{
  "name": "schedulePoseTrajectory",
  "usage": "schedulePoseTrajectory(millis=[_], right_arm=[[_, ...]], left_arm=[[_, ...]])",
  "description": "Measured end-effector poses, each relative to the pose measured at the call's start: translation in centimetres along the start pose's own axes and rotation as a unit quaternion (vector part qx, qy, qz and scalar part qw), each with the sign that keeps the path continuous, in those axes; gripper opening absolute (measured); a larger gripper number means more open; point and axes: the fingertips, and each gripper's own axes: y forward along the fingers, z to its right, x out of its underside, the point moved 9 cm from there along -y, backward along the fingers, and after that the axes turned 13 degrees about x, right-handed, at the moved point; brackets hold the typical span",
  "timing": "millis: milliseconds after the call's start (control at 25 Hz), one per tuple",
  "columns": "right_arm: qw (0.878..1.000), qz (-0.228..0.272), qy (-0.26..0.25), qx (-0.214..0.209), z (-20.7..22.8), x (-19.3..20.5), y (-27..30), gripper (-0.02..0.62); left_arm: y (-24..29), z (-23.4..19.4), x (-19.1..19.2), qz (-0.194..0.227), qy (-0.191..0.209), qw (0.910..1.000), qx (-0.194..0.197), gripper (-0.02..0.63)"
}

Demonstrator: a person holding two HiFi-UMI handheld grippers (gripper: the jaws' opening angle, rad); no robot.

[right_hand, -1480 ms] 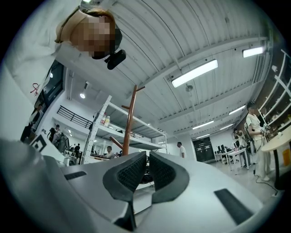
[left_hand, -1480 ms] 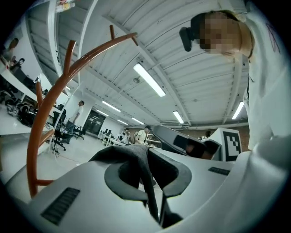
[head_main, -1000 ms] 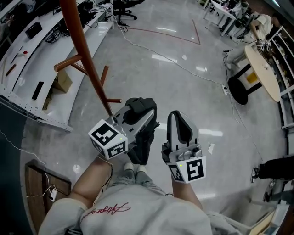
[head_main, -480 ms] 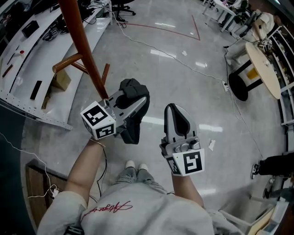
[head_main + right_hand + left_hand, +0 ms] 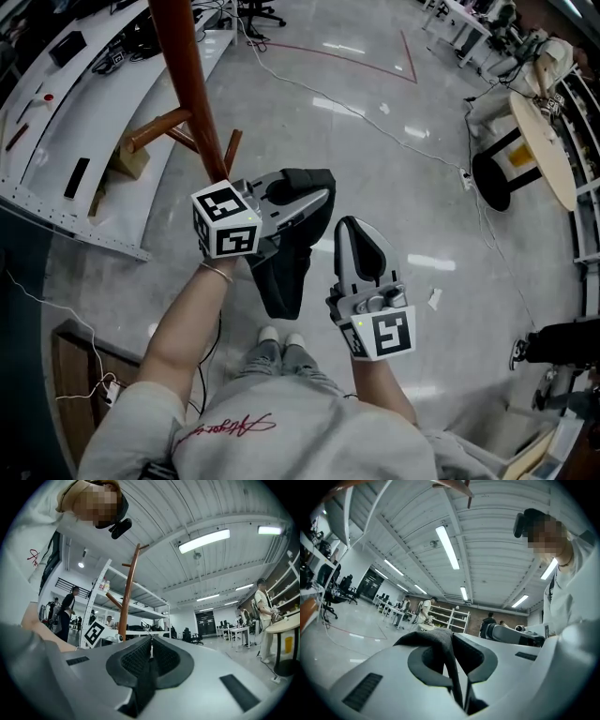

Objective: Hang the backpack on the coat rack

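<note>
The black backpack (image 5: 283, 270) hangs from my left gripper (image 5: 317, 193), which is shut on its top strap. In the left gripper view the dark fabric strap (image 5: 439, 647) runs pinched between the two pads. The coat rack's brown wooden pole (image 5: 189, 86) rises just left of that gripper, with its lower pegs (image 5: 161, 128) sticking out. My right gripper (image 5: 355, 231) is beside the backpack on the right, shut with nothing in it. In the right gripper view the right gripper (image 5: 151, 649) points level and the coat rack (image 5: 127, 597) stands to the left.
A long white workbench (image 5: 58, 141) with tools runs along the left. A cardboard box (image 5: 132, 161) lies by the rack's base. A cable (image 5: 375, 131) crosses the glossy floor. A round table (image 5: 539, 141) and a black stand (image 5: 497, 178) are at the right.
My left gripper has shifted right, toward the right gripper, with the backpack in it. More of the bag now hangs below the gripper. The right gripper has barely moved in the view.
</note>
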Motion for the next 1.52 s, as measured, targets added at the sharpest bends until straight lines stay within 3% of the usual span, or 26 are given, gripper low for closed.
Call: schedulePoseTrajectory(millis=[80, 240, 640, 880, 1240, 1520], right_arm=[[1.0, 0.001, 0.0, -0.001, -0.1, 0.1, 0.2, 0.021], [1.0, -0.001, 0.004, 0.0, -0.1, 0.4, 0.6, 0.021], [1.0, -0.008, 0.014, -0.009, -0.3, 1.1, 1.5, 0.021], [0.999, -0.016, 0.018, -0.024, -1.1, 1.6, 2.1, 0.021], [0.999, -0.018, 0.016, -0.035, -1.5, 1.7, 2.0, 0.021], [0.999, -0.021, 0.015, -0.042, -1.9, 2.0, 1.8, 0.021]], left_arm=[[0.3, -0.5, 0.3, 0.002, -0.01, 0.9998, 0.014, 0.041], [1.1, -1.8, 1.1, -0.032, -0.019, 0.9992, 0.013, 0.041], [-2.8, -2.0, 2.4, -0.004, -0.008, 0.9975, -0.071, 0.041], [-5.2, -2.1, 3.7, 0.017, -0.03, 0.9965, -0.077, 0.041], [-7.7, -0.7, 3.6, 0.024, -0.03, 0.9972, -0.065, 0.041], [-8.2, 0.3, 7.1, -0.02, -0.059, 0.9961, -0.063, 0.041]])
